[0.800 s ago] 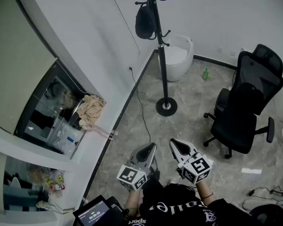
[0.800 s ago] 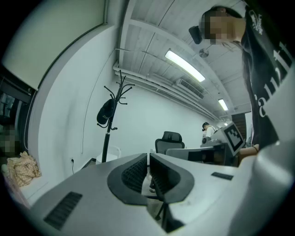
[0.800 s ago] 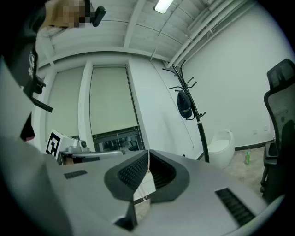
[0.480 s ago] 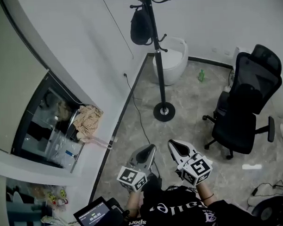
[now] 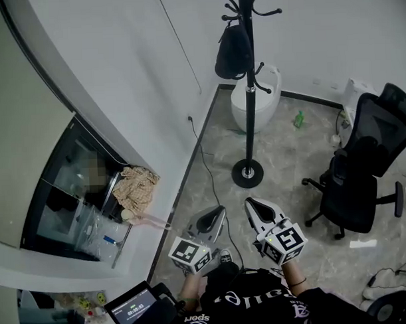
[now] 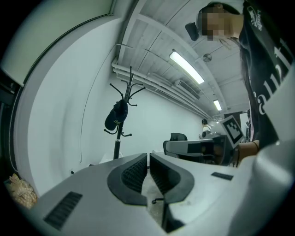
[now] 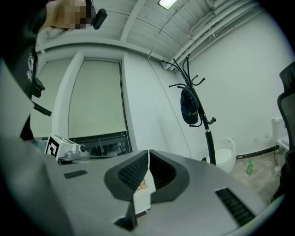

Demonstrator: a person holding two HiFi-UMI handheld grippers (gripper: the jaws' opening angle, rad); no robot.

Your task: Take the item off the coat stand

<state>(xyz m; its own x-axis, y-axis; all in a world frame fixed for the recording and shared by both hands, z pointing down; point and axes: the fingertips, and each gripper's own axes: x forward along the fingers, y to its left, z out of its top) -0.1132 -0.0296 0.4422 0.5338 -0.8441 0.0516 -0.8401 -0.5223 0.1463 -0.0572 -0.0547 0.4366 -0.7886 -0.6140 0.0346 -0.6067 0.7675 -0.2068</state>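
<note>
In the head view, nothing is done yet. The dark cap (image 5: 233, 50) hangs high on the coat stand (image 5: 249, 110), well away from you across the floor. Your left hand-held gripper (image 5: 217, 212) and right hand-held gripper (image 5: 251, 204) sit low by your body.

In the left gripper view, the jaws are pressed together on nothing, and the cap (image 6: 116, 116) is on its hook far off.

In the right gripper view, the jaws are likewise together and empty. You have the whole approach, grasp and lift-off left to do.

Head view's top edge crops the coat stand (image 5: 249, 123); print on the cap (image 7: 189, 110) is illegible.
</note>
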